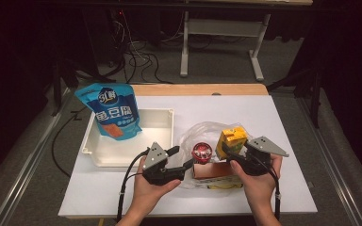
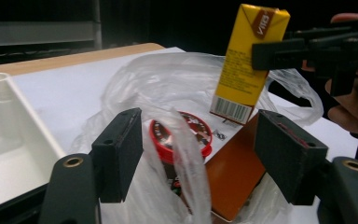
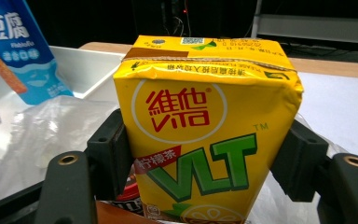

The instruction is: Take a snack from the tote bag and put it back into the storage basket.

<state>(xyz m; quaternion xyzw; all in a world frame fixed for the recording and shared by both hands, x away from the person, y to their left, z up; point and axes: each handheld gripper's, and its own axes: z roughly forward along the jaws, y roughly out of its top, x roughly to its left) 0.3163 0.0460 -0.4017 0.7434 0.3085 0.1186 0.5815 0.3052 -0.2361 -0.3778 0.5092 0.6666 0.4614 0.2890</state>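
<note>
I am clamping the yellow lemon tea carton between my right gripper jaws, while my left gripper jaws are standing wide around the clear plastic bag.

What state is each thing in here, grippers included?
Yellow carton: upright, lifted, clamped between the right gripper's pads.
Right gripper: shut on the carton.
Left gripper: open, a fold of the plastic bag between its pads.
Plastic bag: open, crumpled on the table.
Red-lidded can: lid on, inside the bag.
Brown box: lying in the bag.
Blue pouch: sealed, leaning in the tray.
White tray: holds the pouch alone.
</note>
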